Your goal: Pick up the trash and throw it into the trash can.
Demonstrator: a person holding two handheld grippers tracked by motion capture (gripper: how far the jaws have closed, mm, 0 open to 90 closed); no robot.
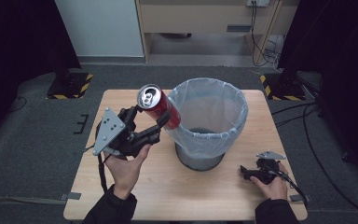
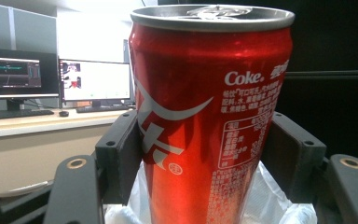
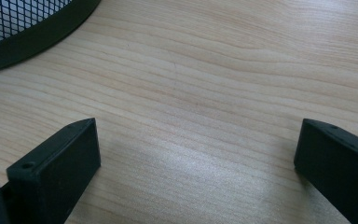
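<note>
The bin (image 1: 209,126) stands at table (image 1: 177,196) centre. The can (image 1: 159,106) (held aloft) sits just left of its rim; the right gripper (image 1: 247,173) rests front-right.

I see the high view dim at its 9 and 3 o'clock edges, with the wooden table (image 1: 186,186) evenly lit from above. In the left gripper view, glare streaks the red can (image 2: 205,116) and the monitors (image 2: 95,79) at 9 o'clock blow out, slightly soft. The right gripper view shows a pale sheen at 6 o'clock.
</note>
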